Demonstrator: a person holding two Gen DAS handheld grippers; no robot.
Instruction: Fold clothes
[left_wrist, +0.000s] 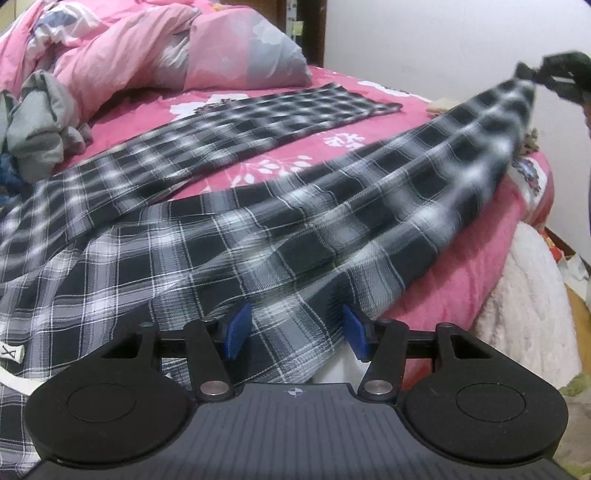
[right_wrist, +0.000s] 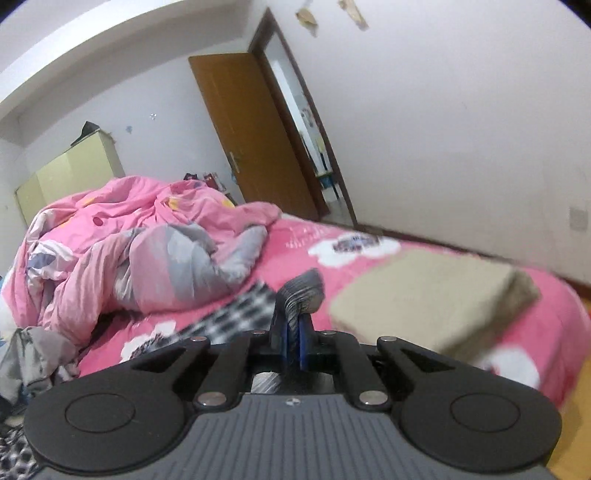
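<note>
Black-and-white plaid trousers (left_wrist: 258, 229) lie spread on the pink bed sheet (left_wrist: 461, 280). One leg (left_wrist: 280, 110) rests flat toward the back. The other leg rises to the upper right, where my right gripper (left_wrist: 546, 75) holds its end off the bed. In the right wrist view that gripper (right_wrist: 293, 332) is shut on a bunched plaid hem (right_wrist: 301, 291) sticking up between the blue pads. My left gripper (left_wrist: 295, 332) hovers low over the waist part near the bed's front edge, its jaws open with cloth lying under the gap.
A crumpled pink duvet (left_wrist: 129, 48) and a grey garment (left_wrist: 40, 122) fill the back left. A folded beige item (right_wrist: 436, 295) sits near the bed's right side. A white fluffy blanket (left_wrist: 524, 306) hangs over the bed edge. Behind stand a brown door (right_wrist: 251, 129) and a wardrobe (right_wrist: 70, 170).
</note>
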